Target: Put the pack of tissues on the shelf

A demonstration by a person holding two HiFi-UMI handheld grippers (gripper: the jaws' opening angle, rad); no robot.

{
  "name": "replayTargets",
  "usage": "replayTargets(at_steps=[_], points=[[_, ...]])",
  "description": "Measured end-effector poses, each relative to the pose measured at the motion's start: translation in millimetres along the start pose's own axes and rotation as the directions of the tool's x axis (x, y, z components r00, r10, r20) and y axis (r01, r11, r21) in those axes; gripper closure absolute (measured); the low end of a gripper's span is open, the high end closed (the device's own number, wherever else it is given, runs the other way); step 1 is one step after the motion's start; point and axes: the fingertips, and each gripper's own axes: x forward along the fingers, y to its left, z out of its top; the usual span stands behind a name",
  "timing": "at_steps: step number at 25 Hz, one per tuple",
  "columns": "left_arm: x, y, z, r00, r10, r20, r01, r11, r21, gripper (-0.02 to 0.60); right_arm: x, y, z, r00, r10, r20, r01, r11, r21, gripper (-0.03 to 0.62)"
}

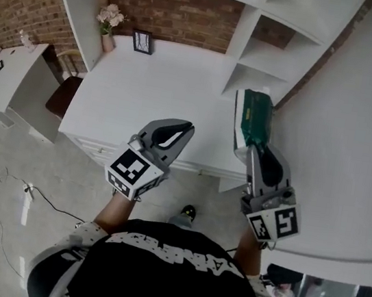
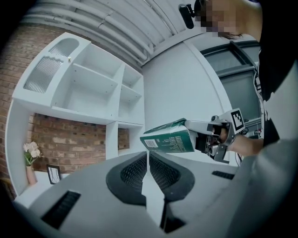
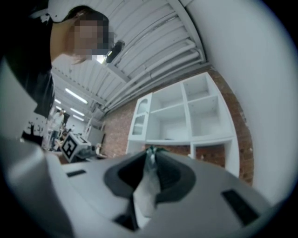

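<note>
From the left: my left claw [image 1: 183, 129] hangs over the front edge of the white table [image 1: 146, 90], jaws pressed together with nothing between them. Its own view gives me what the head view cannot. It shows the pack of tissues [image 2: 168, 138] side-on, carried roughly level in the air, with a white barcode label on its near end. The head view gives the layout from above: the pack sits over the table's right end, pointing toward the shelf [image 1: 268, 60] but apart from it. My right claw [image 1: 249, 145] is clamped on the pack's near end. The right gripper view shows only a thin pale sliver of the pack pinched between the pads, with a hint of green at the tip.

The pack is flat, rectangular and dark green, with a white band where the claw holds it.

A wide stretch of table top lies between the claws and the flower vase [image 1: 110, 24] and picture frame [image 1: 142, 41] at the back. The shelf's white compartments open toward me, and a white wall [image 1: 356, 121] runs just beside the right claw.
</note>
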Motion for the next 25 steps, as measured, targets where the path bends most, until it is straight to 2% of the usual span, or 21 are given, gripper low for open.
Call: replayTargets(at_steps=[5, 15, 19, 25], points=[[19.5, -9.0, 0.4, 1.000, 0.004, -0.004, -0.004, 1.000, 0.027, 0.545, 3.7, -12.7, 4.9, 0.998, 0.056, 0.031, -0.055, 0.998, -0.031, 0.520], [92.1, -4.2, 29.4, 0.999, 0.008, 0.039, -0.011, 0.998, 0.069, 0.537, 30.3, -74.6, 25.0, 0.986, 0.154, 0.058, -0.144, 0.978, -0.149, 0.520], [117.7, -3.8, 43.5, 0.998, 0.008, 0.066, -0.014, 0.995, 0.096, 0.506, 40.8, -95.8, 32.7, 0.981, 0.182, 0.064, -0.166, 0.966, -0.200, 0.520], [146.6, -6.2, 58.8, 0.997, -0.008, 0.078, -0.003, 0.990, 0.138, 0.492, 54.1, -122.1, 40.7, 0.980, 0.192, 0.056, -0.172, 0.950, -0.260, 0.520]])
